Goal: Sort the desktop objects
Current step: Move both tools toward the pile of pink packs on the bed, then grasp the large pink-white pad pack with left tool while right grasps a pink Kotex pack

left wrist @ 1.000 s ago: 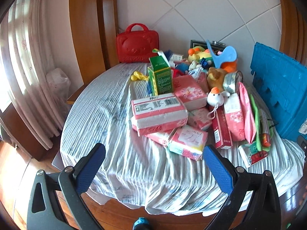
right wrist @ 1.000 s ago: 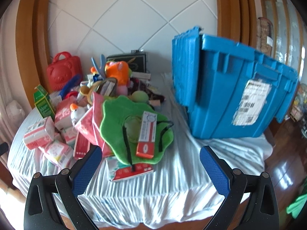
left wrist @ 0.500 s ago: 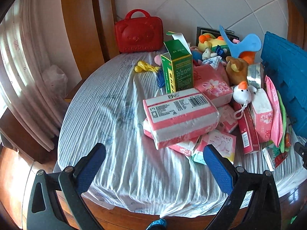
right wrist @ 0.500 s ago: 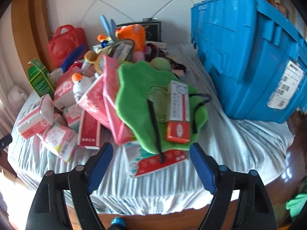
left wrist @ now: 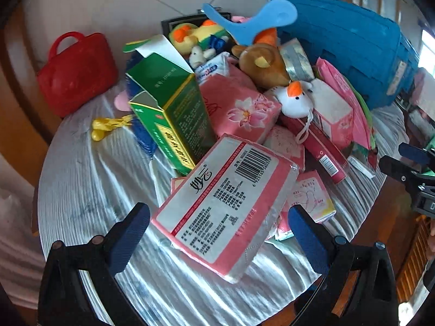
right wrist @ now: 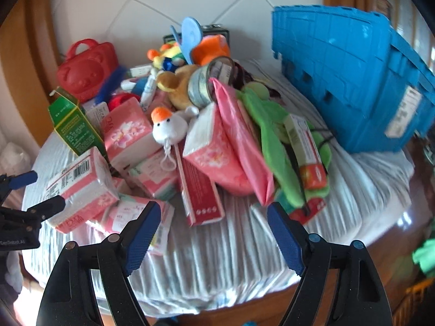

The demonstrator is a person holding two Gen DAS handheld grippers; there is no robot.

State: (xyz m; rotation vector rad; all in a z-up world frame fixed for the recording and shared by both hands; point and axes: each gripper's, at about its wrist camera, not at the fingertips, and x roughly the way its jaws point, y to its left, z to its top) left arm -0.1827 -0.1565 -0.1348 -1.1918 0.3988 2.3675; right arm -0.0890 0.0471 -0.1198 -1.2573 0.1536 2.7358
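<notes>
left wrist view: my left gripper (left wrist: 217,233) hangs with fingers apart around the near end of the pink tissue pack (left wrist: 227,206), not pressing. it lies atop the pile on the table (left wrist: 103,184); soft, light, slippery film, so i'd pinch its long sides. barcode readable; brand characters unclear. right gripper (right wrist: 213,237) spread, empty.

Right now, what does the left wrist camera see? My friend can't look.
The open left gripper hovers around a pink-and-white tissue pack on a cluttered table. Behind it stand a green carton, a white duck plush and a blue crate.
</notes>
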